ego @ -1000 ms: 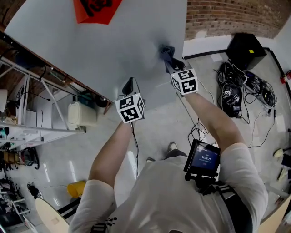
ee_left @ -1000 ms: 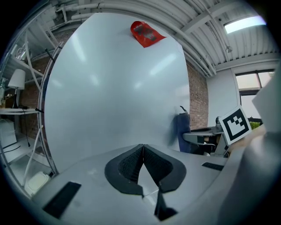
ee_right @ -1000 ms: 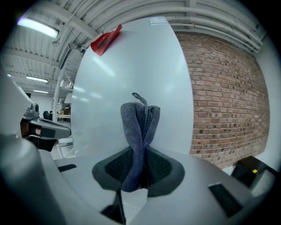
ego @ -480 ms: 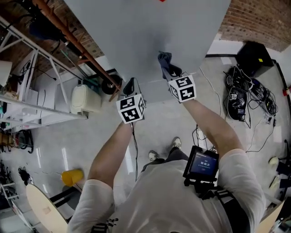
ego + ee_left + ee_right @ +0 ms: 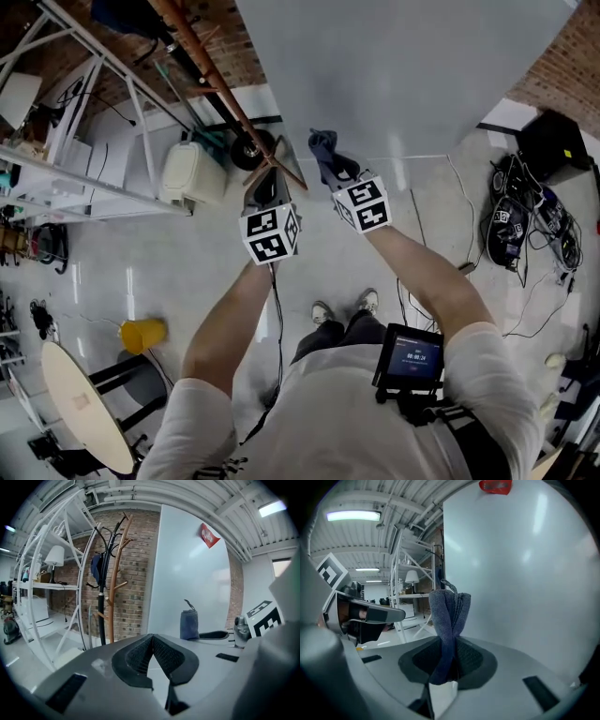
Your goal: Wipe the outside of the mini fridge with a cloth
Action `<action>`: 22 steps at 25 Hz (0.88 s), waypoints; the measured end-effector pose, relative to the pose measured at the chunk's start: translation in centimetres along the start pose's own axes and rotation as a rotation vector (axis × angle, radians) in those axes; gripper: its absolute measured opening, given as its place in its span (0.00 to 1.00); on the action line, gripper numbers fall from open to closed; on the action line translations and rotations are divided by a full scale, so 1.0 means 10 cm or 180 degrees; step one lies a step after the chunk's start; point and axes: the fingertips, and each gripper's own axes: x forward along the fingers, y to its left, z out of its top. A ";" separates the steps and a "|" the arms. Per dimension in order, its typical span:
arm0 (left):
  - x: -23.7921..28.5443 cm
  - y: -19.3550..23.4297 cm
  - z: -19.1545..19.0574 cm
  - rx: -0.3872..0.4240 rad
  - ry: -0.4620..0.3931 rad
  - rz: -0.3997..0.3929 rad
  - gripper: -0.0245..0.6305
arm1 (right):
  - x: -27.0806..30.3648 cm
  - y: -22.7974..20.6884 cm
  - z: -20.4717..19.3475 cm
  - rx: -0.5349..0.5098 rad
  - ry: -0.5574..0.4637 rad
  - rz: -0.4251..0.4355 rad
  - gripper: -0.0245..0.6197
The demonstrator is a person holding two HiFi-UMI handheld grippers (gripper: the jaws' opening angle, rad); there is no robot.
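Head view: we look steeply down at the left tool [image 5: 267, 185] and the right tool [image 5: 334, 172], held side by side in front of the mini fridge [image 5: 403, 66], whose pale flat wall fills the top of the picture. A dark blue cloth [image 5: 322, 148] sticks out of the right tool. Its long axis runs on from the jaws toward the fridge's lower edge. We cannot tell here whether its tip touches the wall. To the left are a brown coat stand [image 5: 208, 73] and a white shelf rack [image 5: 84, 155]. A yellow bucket [image 5: 141, 333] sits on the floor [image 5: 169, 281], and cables [image 5: 525, 220] lie at the right.

Left gripper view: the left tool's [image 5: 152, 637] jaws are pressed together with nothing between them. Beyond them the cloth [image 5: 189, 624] stands upright against the fridge wall [image 5: 187, 573], which carries a red sticker [image 5: 208, 535] high up. The coat stand [image 5: 115, 578] is left of the fridge.

Right gripper view: the right tool's [image 5: 448, 663] jaws are clamped on the cloth's [image 5: 450, 613] lower end. The bunched cloth rises straight out of them, lengthwise along the jaws, free end pointing forward, just beside the fridge wall [image 5: 525, 573]. We cannot tell whether they touch. The left tool [image 5: 363, 616] shows at the left.
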 end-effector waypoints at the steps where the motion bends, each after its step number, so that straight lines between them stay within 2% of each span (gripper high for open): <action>1: 0.03 0.05 -0.05 -0.0021 0.0002 0.0038 0.04 | 0.08 0.04 -0.06 -0.0001 0.0011 0.0056 0.18; 6: 0.14 0.25 -0.34 -0.0099 -0.0063 0.0166 0.04 | 0.42 0.21 -0.44 0.0000 0.0023 0.0263 0.18; 14: 0.45 0.37 -0.94 0.0021 -0.0386 0.0199 0.04 | 0.93 0.33 -1.09 -0.0097 -0.0183 0.0447 0.18; 18: 0.68 0.40 -1.35 0.0108 -0.0545 0.0235 0.04 | 1.15 0.28 -1.48 -0.0165 -0.0319 0.0450 0.18; 22: 0.91 0.50 -1.78 0.0055 -0.0681 0.0206 0.04 | 1.41 0.22 -1.81 -0.0236 -0.0448 0.0392 0.18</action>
